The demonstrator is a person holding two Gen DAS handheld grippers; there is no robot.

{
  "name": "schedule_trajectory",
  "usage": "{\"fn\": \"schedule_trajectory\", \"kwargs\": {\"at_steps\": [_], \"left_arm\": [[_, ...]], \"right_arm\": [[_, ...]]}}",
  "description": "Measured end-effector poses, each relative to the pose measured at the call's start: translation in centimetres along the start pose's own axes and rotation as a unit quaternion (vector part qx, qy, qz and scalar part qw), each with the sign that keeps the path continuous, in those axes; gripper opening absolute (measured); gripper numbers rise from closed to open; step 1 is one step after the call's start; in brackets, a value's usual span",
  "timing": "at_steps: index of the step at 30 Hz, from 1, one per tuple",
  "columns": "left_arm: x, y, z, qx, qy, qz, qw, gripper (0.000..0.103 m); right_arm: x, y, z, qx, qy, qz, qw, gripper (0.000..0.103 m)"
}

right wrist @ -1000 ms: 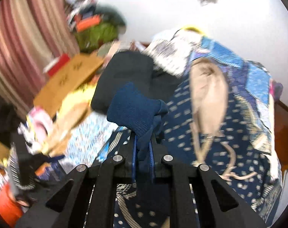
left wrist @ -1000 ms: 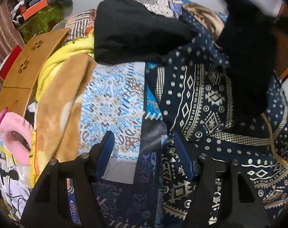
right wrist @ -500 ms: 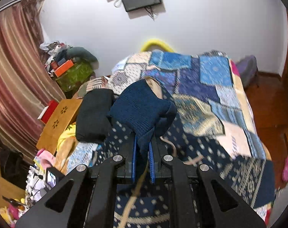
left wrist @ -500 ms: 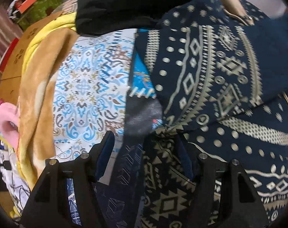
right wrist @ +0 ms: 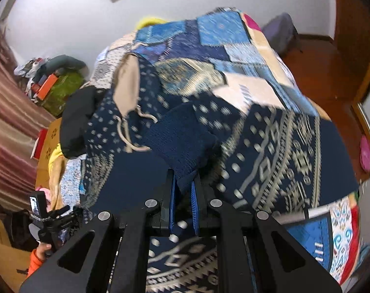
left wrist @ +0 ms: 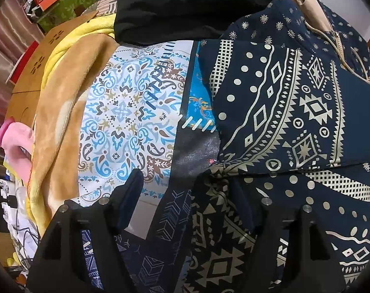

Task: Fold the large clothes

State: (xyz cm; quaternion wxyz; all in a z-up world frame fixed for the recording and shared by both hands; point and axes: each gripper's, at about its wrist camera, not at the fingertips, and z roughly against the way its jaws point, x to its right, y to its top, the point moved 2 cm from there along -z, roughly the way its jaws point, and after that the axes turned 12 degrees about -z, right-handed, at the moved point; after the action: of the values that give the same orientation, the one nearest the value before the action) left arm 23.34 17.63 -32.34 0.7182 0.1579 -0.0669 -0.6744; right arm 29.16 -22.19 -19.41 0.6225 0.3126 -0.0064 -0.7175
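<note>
A navy hooded garment (left wrist: pixel 282 112) with cream geometric print, beige hood lining and drawstrings lies spread over the bed. My left gripper (left wrist: pixel 187 188) points down at its near left edge. Its jaws are opening, the printed hem lies loose between them, and the left finger (left wrist: pixel 132 195) stands clear of the cloth. My right gripper (right wrist: pixel 183 183) is shut on the garment's navy knit cuff (right wrist: pixel 182 141), holding the sleeve above the printed body (right wrist: pixel 277 151). A hand in an orange sleeve (right wrist: pixel 37 254) holds the left gripper at the lower left of the right wrist view.
A patchwork quilt (left wrist: pixel 126 112) covers the bed. A folded black garment (left wrist: pixel 185 7) lies at the far left by a tan and yellow blanket (left wrist: pixel 60 122). Wooden boards (left wrist: pixel 36 73), a pink item (left wrist: pixel 16 144) and a cluttered green box (right wrist: pixel 62 88) line the left; wooden floor (right wrist: pixel 319 73) lies right.
My left gripper sank closer to the garment's edge and its jaws spread wider. My right gripper carried the knit cuff across over the garment's body, rolling as it went.
</note>
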Motion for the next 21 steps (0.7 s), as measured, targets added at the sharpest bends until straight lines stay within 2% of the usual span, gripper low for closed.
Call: {"fn": "schedule_trajectory", "kwargs": {"at_steps": [6, 13, 17, 21], "left_arm": [[0.5, 0.3, -0.2, -0.002, 0.007, -0.003, 1.0000, 0.073], [1.2, 0.4, 0.1, -0.004, 0.015, -0.013, 0.9998, 0.073], [2.2, 0.3, 2.1, 0.011, 0.015, -0.033, 0.9993, 0.073], [3.5, 0.6, 6.0, 0.048, 0.006, -0.063, 0.9968, 0.073]], "right_arm": [[1.9, -1.5, 0.1, 0.004, -0.025, 0.003, 1.000, 0.012], [2.8, -2.0, 2.0, 0.036, -0.071, 0.025, 0.997, 0.014], [2.7, -2.2, 3.4, 0.049, -0.084, 0.044, 0.994, 0.015], [1.9, -2.1, 5.5, 0.083, -0.090, 0.070, 0.990, 0.019]]}}
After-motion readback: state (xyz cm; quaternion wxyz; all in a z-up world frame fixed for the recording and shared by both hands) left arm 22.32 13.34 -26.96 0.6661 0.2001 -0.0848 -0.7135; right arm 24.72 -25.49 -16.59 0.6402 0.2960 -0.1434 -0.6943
